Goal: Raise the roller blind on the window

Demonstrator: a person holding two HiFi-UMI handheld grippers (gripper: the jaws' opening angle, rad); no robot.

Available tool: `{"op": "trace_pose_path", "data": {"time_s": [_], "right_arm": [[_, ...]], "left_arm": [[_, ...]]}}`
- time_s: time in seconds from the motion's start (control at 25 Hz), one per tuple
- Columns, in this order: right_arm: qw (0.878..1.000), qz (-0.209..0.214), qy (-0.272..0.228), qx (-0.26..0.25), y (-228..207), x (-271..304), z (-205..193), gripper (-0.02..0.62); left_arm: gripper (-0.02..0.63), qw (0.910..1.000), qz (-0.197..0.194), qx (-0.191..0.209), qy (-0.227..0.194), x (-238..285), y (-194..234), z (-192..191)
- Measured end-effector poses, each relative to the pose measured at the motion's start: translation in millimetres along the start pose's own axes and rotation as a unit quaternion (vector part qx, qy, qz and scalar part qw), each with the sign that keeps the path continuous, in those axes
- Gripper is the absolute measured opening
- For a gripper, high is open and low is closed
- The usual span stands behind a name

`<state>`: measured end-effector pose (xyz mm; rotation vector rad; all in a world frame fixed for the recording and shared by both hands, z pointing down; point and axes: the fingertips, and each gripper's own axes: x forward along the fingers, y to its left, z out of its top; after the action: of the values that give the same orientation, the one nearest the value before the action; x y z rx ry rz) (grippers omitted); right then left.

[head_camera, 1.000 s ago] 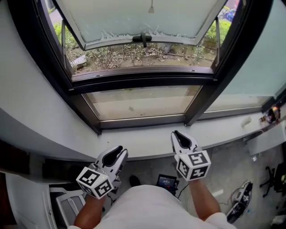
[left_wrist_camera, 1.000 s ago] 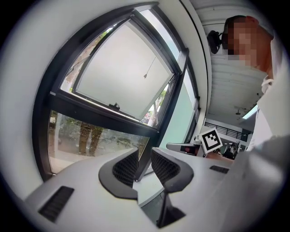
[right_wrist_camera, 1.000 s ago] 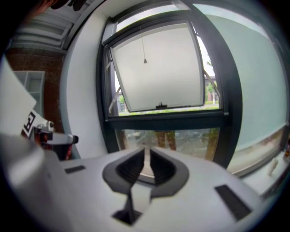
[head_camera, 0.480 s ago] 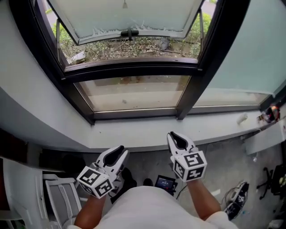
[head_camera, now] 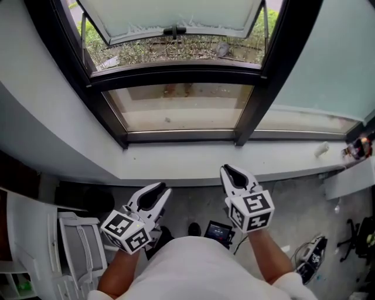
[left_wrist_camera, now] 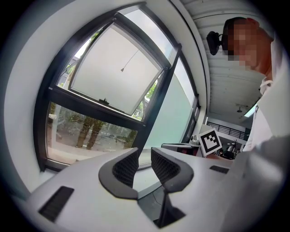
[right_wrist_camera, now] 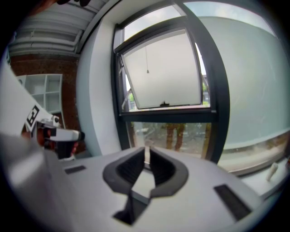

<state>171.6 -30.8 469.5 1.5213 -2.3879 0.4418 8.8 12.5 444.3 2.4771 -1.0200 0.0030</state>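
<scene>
White-bodied left tool (head_camera: pixel 157 189) stands moderately agape and empty. The right tool (head_camera: pixel 229 171) has just been closing to a narrow slit, with nothing between. Their marker cubes (head_camera: pixel 252 212) bear only black squares, no lettering. Past the sill (head_camera: pixel 193 167), the roller blind (right_wrist_camera: pixel 163 68) hangs drawn over the upper window (head_camera: pixel 176 76) pane.

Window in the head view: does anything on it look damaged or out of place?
Yes. The frosted covering on the open sash is ragged along its lower edge, near the handle. A small white object lies loose on the sill; I cannot tell what it is.
</scene>
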Motion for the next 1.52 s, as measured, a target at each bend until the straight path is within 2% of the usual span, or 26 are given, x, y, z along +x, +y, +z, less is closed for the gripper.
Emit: {"op": "trace_pose_path", "data": {"time_s": [0.4, 0.92, 1.52], "right_arm": [[1.000, -0.009, -0.002, 0.008, 29.1, -1.2, 1.0, 0.040], [1.000, -0.021, 0.000, -0.007, 69.8, 8.7, 2.0, 0.023], [0.999, -0.031, 0.003, -0.042, 79.7, 2.6, 6.3, 0.021]], "left_arm": [[0.106, 0.9999, -0.006, 0.010, 0.009, -31.8, 7.2, 5.8], [0.106, 0.9996, -0.016, 0.020, 0.013, -63.6, 30.6, 11.6], [0.106, 0.9993, -0.031, 0.018, 0.009, -68.1, 25.6, 13.4]]}}
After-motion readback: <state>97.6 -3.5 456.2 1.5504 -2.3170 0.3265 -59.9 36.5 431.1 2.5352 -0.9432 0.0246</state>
